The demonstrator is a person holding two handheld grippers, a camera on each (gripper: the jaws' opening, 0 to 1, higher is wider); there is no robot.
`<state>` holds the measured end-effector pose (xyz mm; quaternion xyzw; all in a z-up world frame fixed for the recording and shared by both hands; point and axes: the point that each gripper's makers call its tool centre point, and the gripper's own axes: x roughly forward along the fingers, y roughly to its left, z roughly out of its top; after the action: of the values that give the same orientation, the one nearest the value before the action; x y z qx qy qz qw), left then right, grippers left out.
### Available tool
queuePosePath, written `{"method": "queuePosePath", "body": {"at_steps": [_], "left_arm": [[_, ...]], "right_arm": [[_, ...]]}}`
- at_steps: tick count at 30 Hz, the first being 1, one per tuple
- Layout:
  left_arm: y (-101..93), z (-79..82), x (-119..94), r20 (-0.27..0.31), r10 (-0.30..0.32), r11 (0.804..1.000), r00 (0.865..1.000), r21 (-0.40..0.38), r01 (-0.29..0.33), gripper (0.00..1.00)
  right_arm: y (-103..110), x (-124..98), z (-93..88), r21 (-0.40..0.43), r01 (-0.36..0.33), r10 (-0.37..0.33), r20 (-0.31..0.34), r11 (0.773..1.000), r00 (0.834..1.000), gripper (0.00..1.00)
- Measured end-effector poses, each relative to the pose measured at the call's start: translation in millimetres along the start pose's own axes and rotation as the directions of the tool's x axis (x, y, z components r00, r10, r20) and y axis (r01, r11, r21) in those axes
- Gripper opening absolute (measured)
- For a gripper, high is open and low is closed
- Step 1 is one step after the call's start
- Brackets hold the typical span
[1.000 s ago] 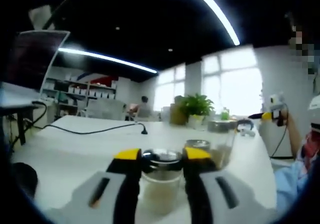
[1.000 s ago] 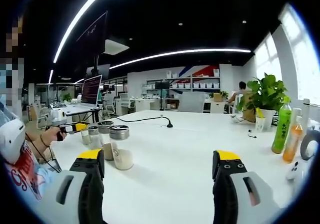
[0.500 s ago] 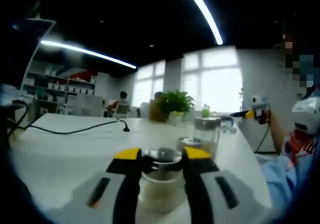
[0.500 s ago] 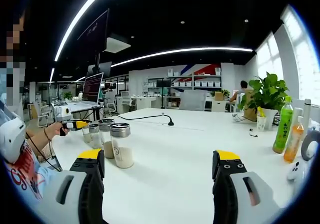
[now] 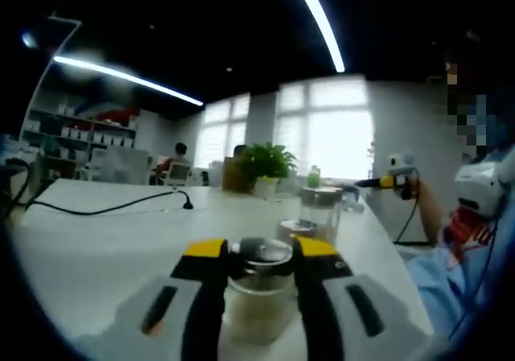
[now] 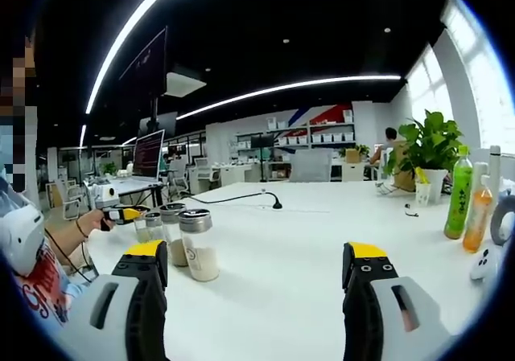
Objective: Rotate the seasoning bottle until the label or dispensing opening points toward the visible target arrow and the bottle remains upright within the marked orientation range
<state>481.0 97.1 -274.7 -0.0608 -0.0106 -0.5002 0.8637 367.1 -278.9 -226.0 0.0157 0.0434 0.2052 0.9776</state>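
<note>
My left gripper [image 5: 257, 250] is shut on a clear seasoning bottle [image 5: 257, 297] with a metal lid and pale powder inside. The bottle stands upright on the white table [image 5: 96, 256]. Two more lidded bottles, a tall one [image 5: 322, 210] and a short one [image 5: 294, 231], stand just beyond it. In the right gripper view the left gripper [image 6: 122, 214] sits in a person's hand by the group of bottles [image 6: 199, 244] at the left. My right gripper [image 6: 256, 256] is open above bare table, well to the right of the bottles. It is also seen far off as the right gripper [image 5: 393, 182]. No arrow mark is visible.
A potted plant [image 6: 430, 148], a green bottle [image 6: 460, 200] and an orange bottle [image 6: 479, 216] stand at the table's far right. A black cable [image 6: 241, 198] lies across the back. A laptop [image 6: 147, 156] is on a desk behind. A person's blue sleeve [image 5: 442, 289] is near.
The left gripper view has swung, so the room slid leftward, while the bottle stays held between its jaws. The right gripper stays open, its view barely shifted.
</note>
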Motion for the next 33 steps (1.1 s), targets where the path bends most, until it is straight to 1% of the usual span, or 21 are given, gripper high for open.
{"method": "queuePosePath", "body": {"at_steps": [4,7,11,13,15,16,18,19,20,21,24,27,28,29,30,31,32,33], "left_arm": [[-1.5,-0.2,1,-0.001,-0.019,1.0,1.0,-0.004,0.019,0.34],[-2.7,-0.5,2,0.0,-0.021,1.0,1.0,-0.008,0.021,0.34],[-2.4,-0.6,1,0.006,-0.029,1.0,1.0,-0.006,0.029,0.34],[-2.7,-0.6,1,0.009,-0.031,0.999,0.999,-0.008,0.031,0.34],[-2.8,-0.9,1,0.009,-0.026,1.0,1.0,-0.003,0.026,0.35],[-2.1,-3.5,1,-0.005,-0.017,1.0,1.0,-0.008,0.017,0.36],[1.0,-6.7,0,-0.017,0.003,1.0,1.0,0.014,-0.003,0.5],[4.0,-7.6,-2,-0.022,0.026,0.999,0.999,0.019,-0.026,0.54],[5.7,-7.0,-4,-0.032,0.046,0.998,0.998,0.049,-0.044,0.53],[5.7,-4.6,-6,-0.029,0.05,0.997,0.998,0.062,-0.048,0.51],[8.5,-0.8,-11,-0.033,0.081,0.994,0.996,0.076,-0.078,0.53],[6.0,3.8,-15,-0.031,0.098,0.993,0.995,0.074,-0.096,0.54],[5.6,4.5,-16,-0.035,0.116,0.99,0.993,0.086,-0.112,0.56],[12.2,1.4,-20,-0.07,0.177,0.98,0.982,0.106,-0.169,0.61],[14.9,0.4,-21,-0.098,0.216,0.968,0.971,0.149,-0.201,0.67],[14.0,5.4,-20,-0.082,0.235,0.957,0.969,0.194,-0.215,0.71],[13.6,10.5,-21,-0.059,0.258,0.945,0.964,0.224,-0.239,0.7],[11.5,13.1,-22,-0.05,0.278,0.94,0.959,0.221,-0.261,0.68]], "right_arm": [[-5,1,-5.5,-0.021,0.021,-0.022,-0.027,1.0,0.999,0.96],[-6,1,-5.8,-0.037,0.024,-0.025,-0.032,0.999,0.999,0.98],[-5,2,-7.3,-0.052,0.01,-0.012,-0.038,0.999,0.999,0.98],[-4,2,-7.5,-0.082,0.012,-0.015,-0.034,0.997,0.999,0.99],[-4,2,-6.4,-0.093,0.02,-0.022,-0.029,0.995,0.999,0.99],[-4,2,-5.6,-0.101,0.018,-0.02,-0.024,0.995,1.0,0.99],[-1,2,-5.5,-0.109,0.006,-0.008,-0.021,0.994,1.0,0.99],[-1,2,-5.5,-0.111,0.004,-0.006,-0.021,0.994,1.0,0.99],[-1,2,-5.2,-0.11,0.007,-0.009,-0.02,0.994,1.0,0.99],[-2,2,-5.1,-0.107,0.01,-0.012,-0.02,0.994,1.0,0.99],[-3,3,-7.9,-0.102,0.013,-0.017,-0.029,0.995,0.999,0.99],[-5,3,-10.9,-0.098,0.016,-0.02,-0.041,0.995,0.999,0.99],[-5,3,-11.1,-0.094,0.016,-0.02,-0.04,0.995,0.999,0.98],[-6,3,-11.0,-0.087,0.018,-0.021,-0.039,0.996,0.999,0.98],[-7,3,-11.0,-0.082,0.021,-0.024,-0.039,0.996,0.999,0.98],[-7,3,-11.0,-0.083,0.023,-0.026,-0.038,0.996,0.999,0.98],[-8,2,-11.3,-0.087,0.026,-0.03,-0.039,0.996,0.999,0.98],[-9,2,-11.1,-0.087,0.035,-0.038,-0.039,0.996,0.998,0.98]]}}
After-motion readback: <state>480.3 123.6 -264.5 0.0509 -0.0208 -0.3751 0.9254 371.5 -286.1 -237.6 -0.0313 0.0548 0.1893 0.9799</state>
